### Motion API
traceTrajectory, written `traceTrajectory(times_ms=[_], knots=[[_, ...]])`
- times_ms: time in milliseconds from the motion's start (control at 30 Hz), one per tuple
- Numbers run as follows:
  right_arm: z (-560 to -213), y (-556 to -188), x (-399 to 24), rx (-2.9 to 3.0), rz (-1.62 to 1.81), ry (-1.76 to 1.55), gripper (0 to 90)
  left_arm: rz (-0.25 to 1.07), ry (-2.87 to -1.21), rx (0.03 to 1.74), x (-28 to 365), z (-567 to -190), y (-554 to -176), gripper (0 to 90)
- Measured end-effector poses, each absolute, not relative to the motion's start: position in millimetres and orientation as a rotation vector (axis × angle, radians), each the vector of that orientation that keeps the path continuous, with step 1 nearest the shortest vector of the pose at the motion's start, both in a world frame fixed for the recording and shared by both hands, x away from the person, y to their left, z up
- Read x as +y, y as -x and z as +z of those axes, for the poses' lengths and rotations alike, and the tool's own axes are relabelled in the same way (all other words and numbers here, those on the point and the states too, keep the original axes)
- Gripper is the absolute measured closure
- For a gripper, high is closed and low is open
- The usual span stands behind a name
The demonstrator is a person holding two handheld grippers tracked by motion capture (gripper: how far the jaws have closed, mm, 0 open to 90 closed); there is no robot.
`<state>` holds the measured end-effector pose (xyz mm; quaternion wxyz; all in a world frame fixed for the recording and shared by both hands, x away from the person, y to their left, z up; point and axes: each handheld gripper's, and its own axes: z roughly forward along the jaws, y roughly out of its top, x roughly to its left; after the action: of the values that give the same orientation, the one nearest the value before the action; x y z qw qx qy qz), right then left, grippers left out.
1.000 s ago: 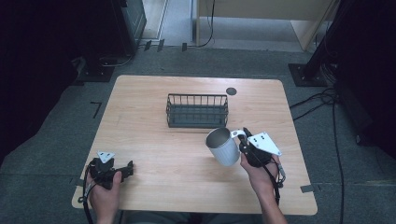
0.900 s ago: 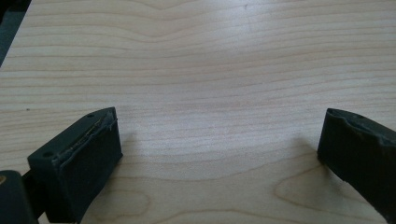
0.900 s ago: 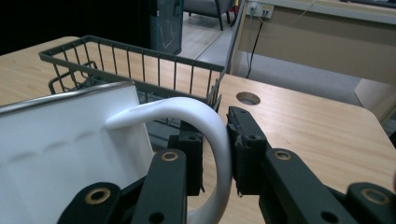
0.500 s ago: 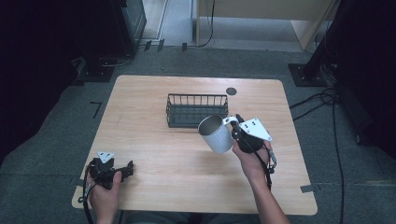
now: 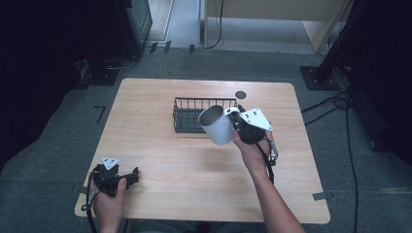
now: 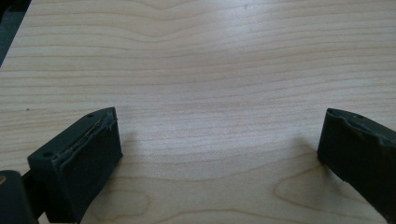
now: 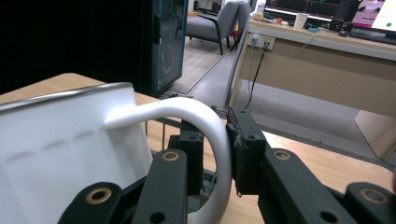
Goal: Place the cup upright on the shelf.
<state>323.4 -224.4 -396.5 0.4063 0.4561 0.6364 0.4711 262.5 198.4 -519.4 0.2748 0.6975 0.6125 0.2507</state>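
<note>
A: Mug, white, one. Location?
B: Lifted off the table, tilted, just in front of the wire basket near the far edge.
A: Holder?
B: Right gripper, jaws pinching the mug's handle.
A: Left gripper?
B: Near corner, jaws spread, nothing between them.
A: Progress?
B: Pickup looks done; placing it, likely into the basket, appears still to do.
</note>
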Motion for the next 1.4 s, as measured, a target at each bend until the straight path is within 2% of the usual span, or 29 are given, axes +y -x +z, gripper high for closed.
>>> traceTrajectory(times_ms=[767, 1400], knots=[[-379, -389, -193, 1.564, 1.181, -1.14, 77.0, 0.674, -1.877, 1.646, 198, -519, -263, 0.0], [-396, -427, -166, 1.532, 1.144, -1.184, 77.0, 0.675, -1.877, 1.646, 198, -519, -263, 0.0]])
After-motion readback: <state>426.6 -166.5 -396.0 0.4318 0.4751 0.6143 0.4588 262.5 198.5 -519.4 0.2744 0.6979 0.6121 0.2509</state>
